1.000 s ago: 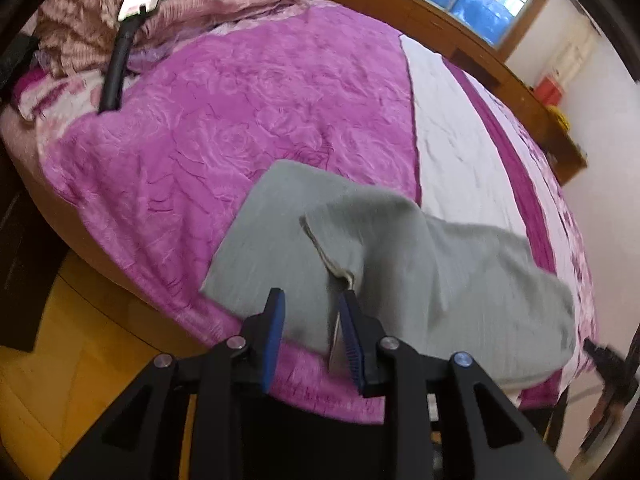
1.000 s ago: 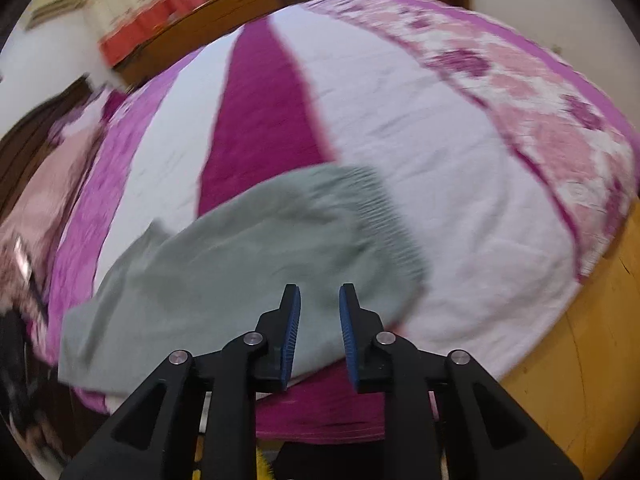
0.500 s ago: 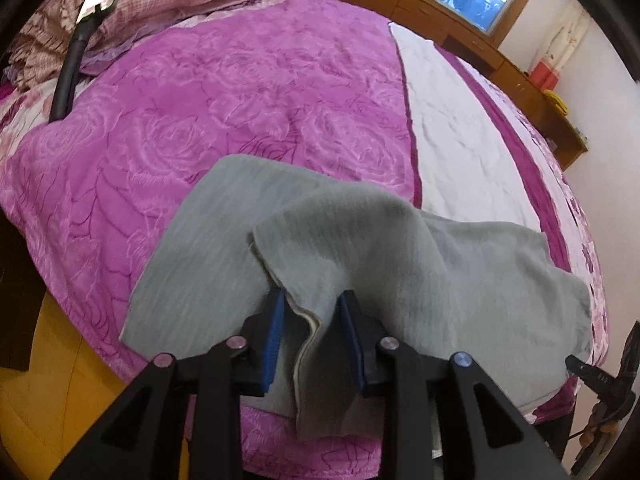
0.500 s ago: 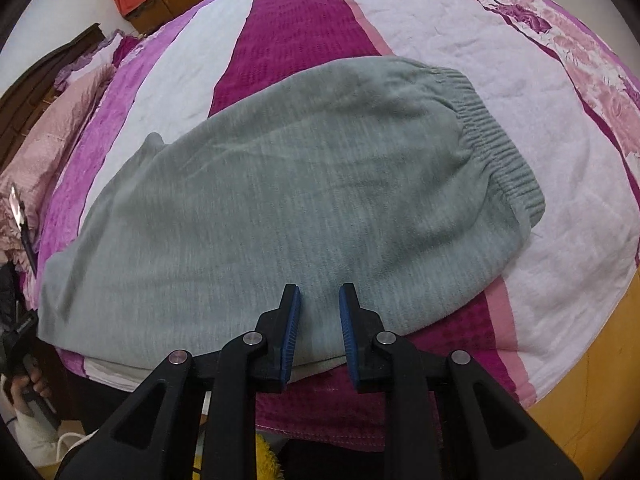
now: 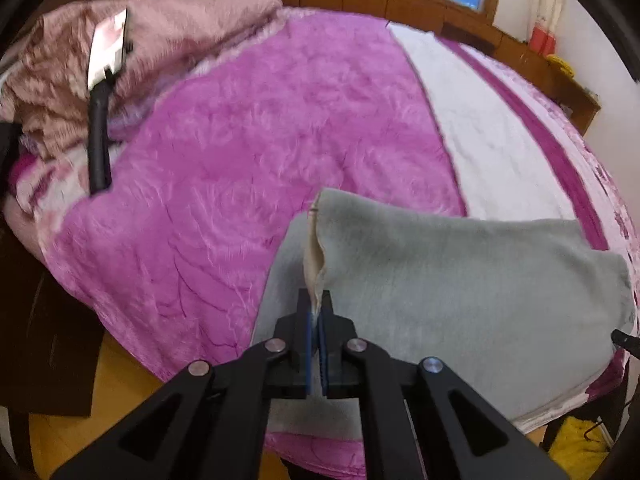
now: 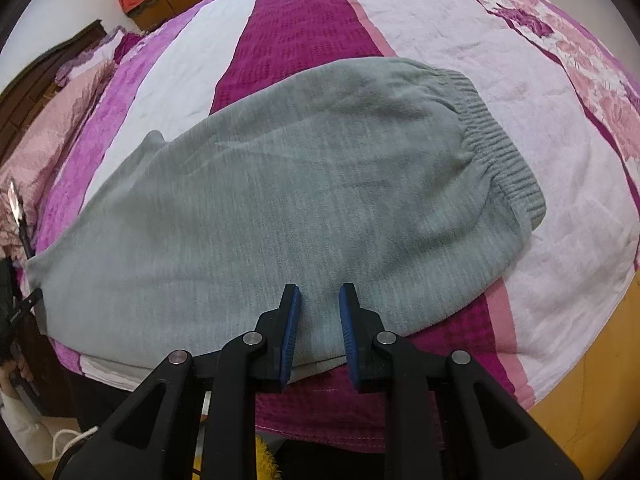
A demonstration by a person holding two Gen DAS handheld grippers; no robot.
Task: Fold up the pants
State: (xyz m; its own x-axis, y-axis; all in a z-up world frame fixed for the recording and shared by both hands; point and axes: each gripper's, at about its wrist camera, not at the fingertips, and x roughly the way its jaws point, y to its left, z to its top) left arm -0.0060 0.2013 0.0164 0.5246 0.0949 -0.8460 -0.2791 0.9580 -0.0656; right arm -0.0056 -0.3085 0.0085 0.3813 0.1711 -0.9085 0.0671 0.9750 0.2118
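Note:
Grey fleece pants (image 6: 280,200) lie along the near edge of the bed, legs laid one over the other, ribbed waistband (image 6: 500,148) at the right. In the left wrist view the pants (image 5: 460,288) show their leg end, with the cream inner hem (image 5: 312,256) lifted. My left gripper (image 5: 316,312) is shut on that hem edge and holds it raised off the lower leg. My right gripper (image 6: 319,304) is open, its blue pads over the near edge of the pants at mid-length, gripping nothing.
The bed carries a magenta rose-pattern blanket (image 5: 240,160) and a white and purple striped cover (image 6: 440,20). Pink bedding (image 5: 168,28) is heaped at the head, with a phone on a black holder (image 5: 106,80). A wooden floor (image 6: 600,380) runs along the bed's edge.
My left gripper closed on the leg hem and lifted it. My right gripper moved closer over the pants' near edge and stayed open.

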